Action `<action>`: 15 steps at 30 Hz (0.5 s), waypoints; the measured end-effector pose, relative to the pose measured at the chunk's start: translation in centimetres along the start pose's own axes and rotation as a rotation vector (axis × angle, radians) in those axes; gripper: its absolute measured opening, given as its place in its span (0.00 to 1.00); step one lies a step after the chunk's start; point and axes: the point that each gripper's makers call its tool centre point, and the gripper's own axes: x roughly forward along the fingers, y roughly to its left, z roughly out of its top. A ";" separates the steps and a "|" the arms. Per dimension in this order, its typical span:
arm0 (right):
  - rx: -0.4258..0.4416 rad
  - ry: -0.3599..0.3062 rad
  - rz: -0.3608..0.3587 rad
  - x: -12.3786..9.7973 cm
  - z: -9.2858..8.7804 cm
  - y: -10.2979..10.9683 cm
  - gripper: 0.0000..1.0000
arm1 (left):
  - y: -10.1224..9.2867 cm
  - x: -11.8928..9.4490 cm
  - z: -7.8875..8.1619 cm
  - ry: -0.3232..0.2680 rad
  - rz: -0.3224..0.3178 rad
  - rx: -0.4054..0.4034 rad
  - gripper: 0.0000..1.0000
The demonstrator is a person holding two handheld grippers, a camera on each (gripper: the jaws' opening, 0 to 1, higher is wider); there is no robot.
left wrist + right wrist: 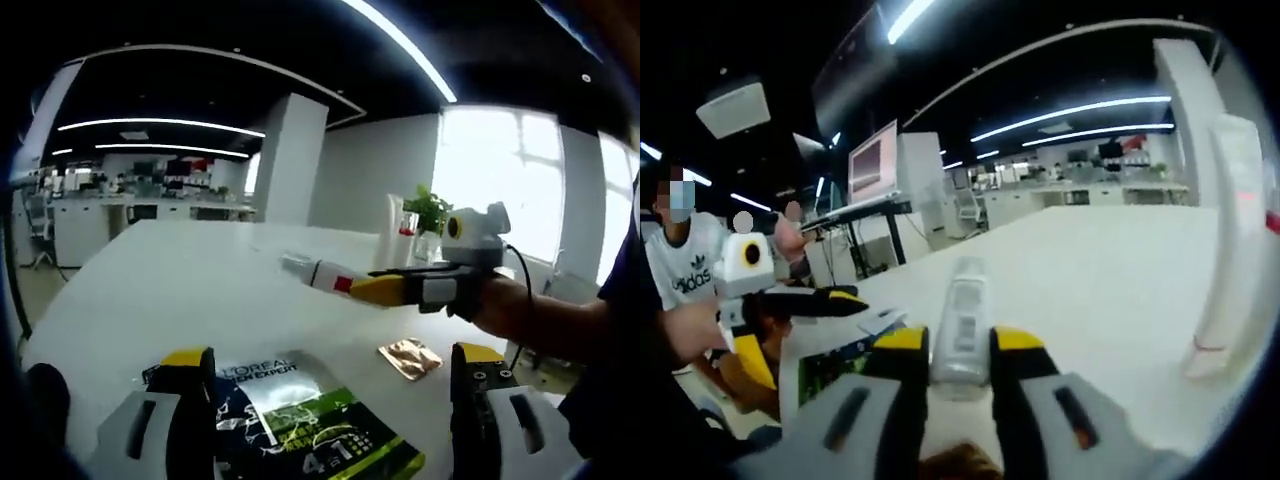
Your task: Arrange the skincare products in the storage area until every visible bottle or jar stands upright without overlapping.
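A white tube (961,330) with a red band is held level above the counter (180,290), clamped in the right hand-held gripper (958,365). A dark sachet (300,420) lies flat on the counter; a small copper packet (409,357) lies nearby. A tall white bottle (1232,250) stands upright.

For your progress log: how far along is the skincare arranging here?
Early on. Done: one white bottle stands upright on the table. In hand: the right gripper holds a tube between its jaws. Left: the L'Oreal sachet lies flat before the open left gripper.
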 end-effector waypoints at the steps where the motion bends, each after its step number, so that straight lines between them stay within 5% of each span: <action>1: 0.002 -0.005 0.002 -0.1 0.1 0.1 0.21 | -0.1 0.1 0.0 -0.005 -0.011 -0.019 0.99; 15: 0.054 -0.075 0.027 -1.7 1.9 1.6 0.21 | -1.7 0.4 3.1 -0.138 -0.129 -0.228 0.99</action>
